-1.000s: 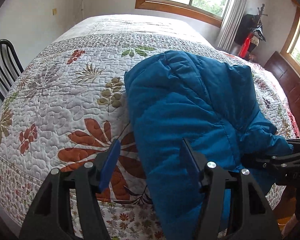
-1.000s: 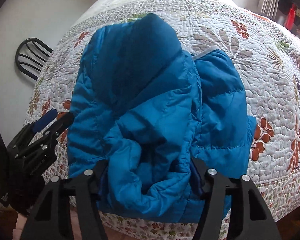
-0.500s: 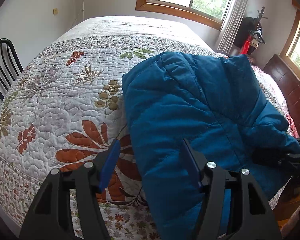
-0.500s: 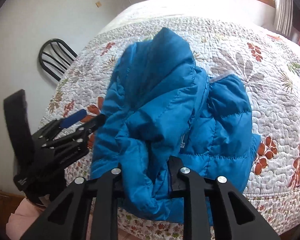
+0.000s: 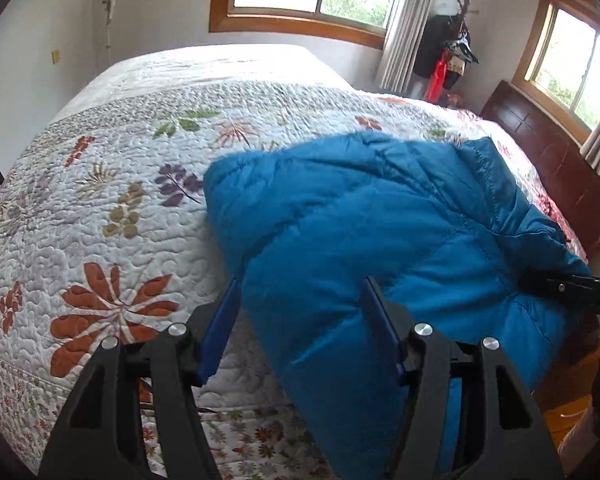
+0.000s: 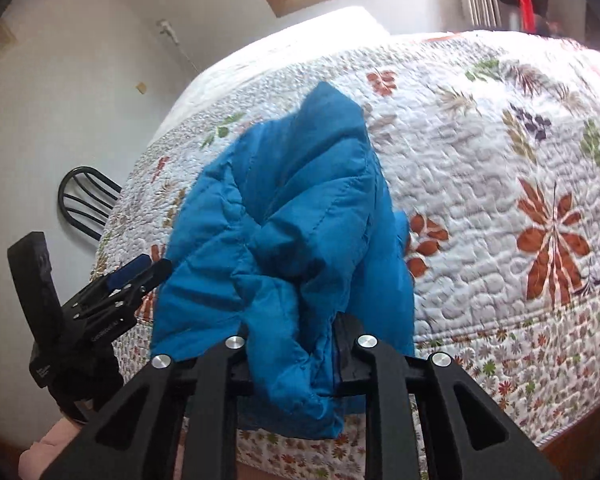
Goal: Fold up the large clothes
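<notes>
A blue puffer jacket (image 5: 364,232) lies bunched on the floral quilt at the bed's near edge; it also shows in the right wrist view (image 6: 288,232). My right gripper (image 6: 296,344) is shut on a thick fold of the jacket and lifts it off the bed's edge; it shows in the left wrist view (image 5: 564,288) at the right. My left gripper (image 5: 300,320) is open, its jaws wide apart, with the jacket's lower edge between them but not pinched. It shows in the right wrist view (image 6: 136,272) at the jacket's left side.
The quilted bed (image 5: 112,216) fills both views. A black chair (image 6: 86,200) stands at the bed's left side. A dark wooden headboard (image 5: 556,168) and a coat stand (image 5: 448,52) are at the right, below the windows.
My right gripper closed on the jacket fold and raised it, pulling the jacket up and towards the bed's edge. My left gripper stayed open and moved closer under the jacket's edge.
</notes>
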Demonstrator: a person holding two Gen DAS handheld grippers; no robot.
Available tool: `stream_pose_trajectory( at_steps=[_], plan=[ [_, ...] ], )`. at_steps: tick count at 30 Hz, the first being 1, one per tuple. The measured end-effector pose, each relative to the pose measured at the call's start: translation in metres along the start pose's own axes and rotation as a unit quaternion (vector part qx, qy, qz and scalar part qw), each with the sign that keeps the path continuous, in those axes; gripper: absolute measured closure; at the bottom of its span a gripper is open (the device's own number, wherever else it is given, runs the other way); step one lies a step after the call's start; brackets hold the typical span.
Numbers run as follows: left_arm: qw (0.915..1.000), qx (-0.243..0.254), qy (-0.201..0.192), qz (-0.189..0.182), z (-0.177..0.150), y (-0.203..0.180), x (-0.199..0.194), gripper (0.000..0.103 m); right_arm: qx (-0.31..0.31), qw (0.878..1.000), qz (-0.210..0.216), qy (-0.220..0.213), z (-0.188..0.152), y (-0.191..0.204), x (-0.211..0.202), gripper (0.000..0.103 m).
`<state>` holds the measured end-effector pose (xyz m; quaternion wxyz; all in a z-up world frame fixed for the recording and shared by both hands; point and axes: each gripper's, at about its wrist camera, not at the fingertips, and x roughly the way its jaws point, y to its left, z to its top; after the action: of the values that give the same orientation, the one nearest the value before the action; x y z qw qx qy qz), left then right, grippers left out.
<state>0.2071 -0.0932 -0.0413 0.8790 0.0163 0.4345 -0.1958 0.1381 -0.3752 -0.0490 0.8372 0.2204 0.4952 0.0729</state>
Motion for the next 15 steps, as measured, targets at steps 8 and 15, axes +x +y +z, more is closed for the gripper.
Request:
stream_pose_trajectory(
  at_steps=[8,15],
  plan=[
    [0.9999,0.013,0.003,0.006,-0.022,-0.001,0.028,0.038,0.040,0.997,0.062,0.001,-0.035,-0.042,0.043,0.074],
    [0.9991,0.034,-0.007,0.024,-0.019,-0.009,0.016,0.042,0.016,0.999,0.048,-0.005,-0.029,-0.038,0.024,0.063]
  ],
)
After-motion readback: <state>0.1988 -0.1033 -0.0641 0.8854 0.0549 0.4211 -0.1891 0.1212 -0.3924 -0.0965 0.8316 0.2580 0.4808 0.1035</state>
